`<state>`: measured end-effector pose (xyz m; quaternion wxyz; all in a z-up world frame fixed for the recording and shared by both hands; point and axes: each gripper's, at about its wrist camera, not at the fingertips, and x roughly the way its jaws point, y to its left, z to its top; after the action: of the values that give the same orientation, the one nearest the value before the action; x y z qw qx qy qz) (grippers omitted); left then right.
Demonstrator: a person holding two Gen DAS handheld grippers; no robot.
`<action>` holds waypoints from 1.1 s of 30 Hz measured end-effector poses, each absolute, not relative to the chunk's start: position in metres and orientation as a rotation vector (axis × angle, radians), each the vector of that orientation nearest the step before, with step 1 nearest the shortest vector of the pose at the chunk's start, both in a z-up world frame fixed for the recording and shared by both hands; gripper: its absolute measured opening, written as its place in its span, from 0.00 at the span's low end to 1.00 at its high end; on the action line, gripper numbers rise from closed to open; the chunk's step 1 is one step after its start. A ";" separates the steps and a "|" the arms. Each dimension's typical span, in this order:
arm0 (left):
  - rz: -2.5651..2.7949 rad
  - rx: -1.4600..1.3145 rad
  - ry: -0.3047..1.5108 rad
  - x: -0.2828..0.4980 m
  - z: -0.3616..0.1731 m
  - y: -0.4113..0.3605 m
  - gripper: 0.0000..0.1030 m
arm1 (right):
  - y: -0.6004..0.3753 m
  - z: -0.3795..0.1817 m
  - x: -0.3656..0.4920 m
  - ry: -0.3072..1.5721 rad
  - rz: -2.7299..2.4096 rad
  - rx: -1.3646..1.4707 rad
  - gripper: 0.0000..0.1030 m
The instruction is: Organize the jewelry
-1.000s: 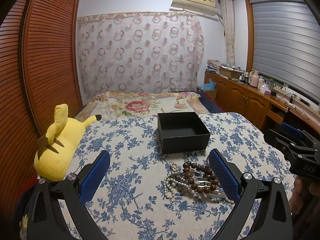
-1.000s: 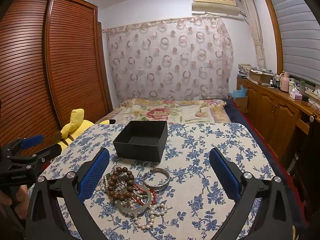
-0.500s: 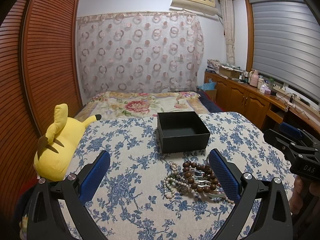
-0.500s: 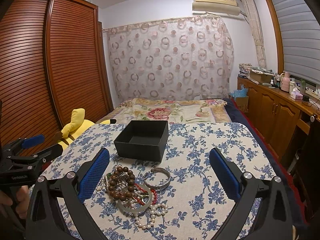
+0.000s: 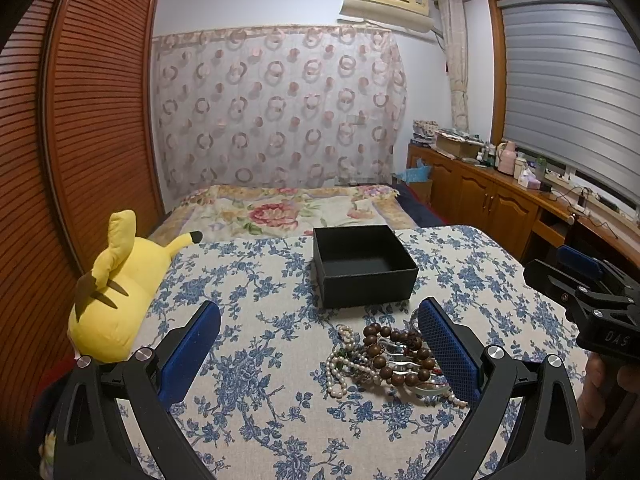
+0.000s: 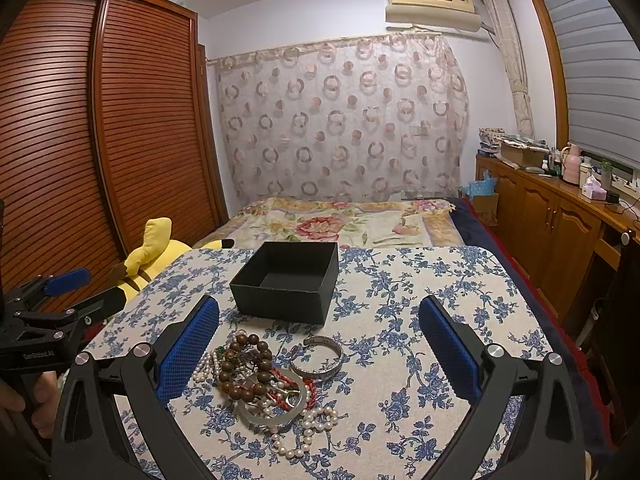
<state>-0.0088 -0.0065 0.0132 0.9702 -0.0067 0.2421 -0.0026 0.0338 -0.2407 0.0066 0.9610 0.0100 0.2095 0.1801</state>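
A pile of jewelry (image 5: 384,356) lies on the blue-flowered tablecloth: brown wooden beads (image 6: 244,368), a pearl strand (image 6: 308,428), a red cord and a large silver bangle (image 6: 272,412). A silver cuff bracelet (image 6: 318,358) rests just right of the pile. An empty black open box (image 5: 362,266) (image 6: 286,280) stands behind the pile. My left gripper (image 5: 320,328) is open, the pile beside its right finger. My right gripper (image 6: 320,328) is open, with the pile and cuff between its fingers, nearer the left one. Neither gripper holds anything.
A yellow plush toy (image 5: 116,288) leans at the table's left edge. A bed with a flowered cover (image 6: 344,224) lies beyond the table. Wooden cabinets (image 6: 560,216) run along the right wall, and slatted wardrobe doors (image 5: 80,140) along the left.
The right wrist view has shifted slightly toward the table, so the box and jewelry sit a little lower in it. The left gripper is still.
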 end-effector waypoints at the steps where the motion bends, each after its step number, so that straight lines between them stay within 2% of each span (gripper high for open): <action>1: -0.005 -0.013 0.489 -0.009 0.013 -0.007 0.93 | -0.241 0.006 0.034 0.424 0.365 0.021 0.98; 33: -0.012 -0.018 0.512 -0.005 0.009 -0.003 0.93 | -0.234 0.002 0.033 0.452 0.387 0.018 0.98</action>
<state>-0.0049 -0.0030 0.0086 0.9674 -0.0090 0.2530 -0.0061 0.0331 -0.2341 0.0021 0.9561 0.0089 0.2225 0.1905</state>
